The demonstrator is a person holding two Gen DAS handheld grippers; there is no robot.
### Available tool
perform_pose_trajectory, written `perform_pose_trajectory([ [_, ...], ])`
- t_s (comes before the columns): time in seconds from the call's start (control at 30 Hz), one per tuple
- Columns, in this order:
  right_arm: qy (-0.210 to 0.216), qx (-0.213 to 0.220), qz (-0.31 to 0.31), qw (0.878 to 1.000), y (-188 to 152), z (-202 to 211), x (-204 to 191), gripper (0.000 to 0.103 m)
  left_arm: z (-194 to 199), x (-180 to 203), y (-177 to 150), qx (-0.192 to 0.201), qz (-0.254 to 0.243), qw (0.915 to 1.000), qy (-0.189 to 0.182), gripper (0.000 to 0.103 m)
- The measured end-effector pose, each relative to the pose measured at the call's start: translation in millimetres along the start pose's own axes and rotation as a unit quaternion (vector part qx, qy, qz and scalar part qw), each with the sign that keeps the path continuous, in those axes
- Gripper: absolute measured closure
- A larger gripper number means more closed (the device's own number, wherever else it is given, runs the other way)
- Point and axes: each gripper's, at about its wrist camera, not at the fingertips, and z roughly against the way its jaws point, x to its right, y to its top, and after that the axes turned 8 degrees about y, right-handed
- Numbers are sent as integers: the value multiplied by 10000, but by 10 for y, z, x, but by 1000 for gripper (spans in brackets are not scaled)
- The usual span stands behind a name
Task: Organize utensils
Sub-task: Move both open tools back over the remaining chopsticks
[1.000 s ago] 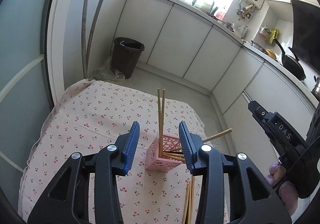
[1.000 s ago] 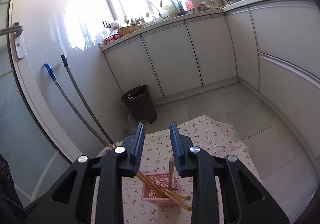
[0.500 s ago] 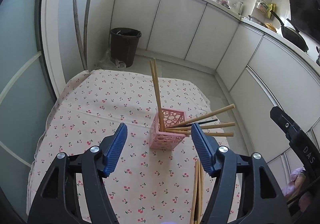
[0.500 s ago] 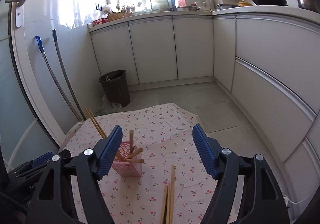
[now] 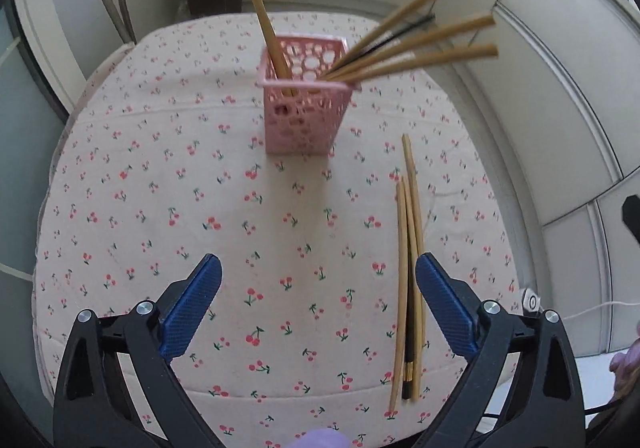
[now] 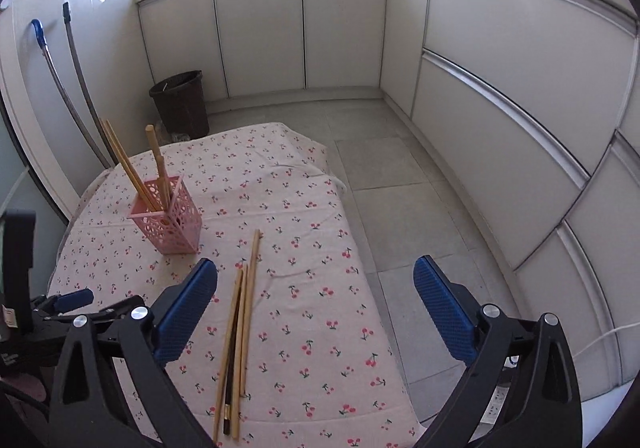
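Left hand-held gripper [image 5: 316, 306] and right hand-held gripper [image 6: 316, 310] both hanging wide apart, gripping nothing, loose chopsticks [image 5: 408, 272] lying beside pink holder [image 5: 303, 110] (several already inside), bin [image 6: 181, 104] standing beyond tabletop [image 5: 160, 188].

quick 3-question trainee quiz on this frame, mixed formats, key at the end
1. True or false: the left gripper and the right gripper are both open and hold nothing.
2. Multiple choice: the loose chopsticks lie (A) inside the pink holder, (B) flat on the cherry-print cloth beside the holder, (C) on the floor.
3. Fill in: among the loose chopsticks, one is ____ in colour, the rest wooden.

Key: 1 true; 2 B; 3 black.
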Motion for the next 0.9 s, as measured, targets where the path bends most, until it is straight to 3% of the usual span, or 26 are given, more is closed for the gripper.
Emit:
perform_pose_trajectory([
  [0.37,281,-453,-913,9944,11,-26,388,7,-484,246,-298,-641,-396,9963,418,9],
  [0.57,512,-561,-1428,9868,12,-38,554,7,-579,302,-381,-690,-541,9950,469,9],
  [0.73,846,-739,-1971,9739,-36,-95,702,7,-641,400,-354,-739,-480,9958,229,9],
  [0.9,1017,-828,-2363,9628,-75,-152,819,7,-686,533,-235,-515,-444,9976,152,9],
])
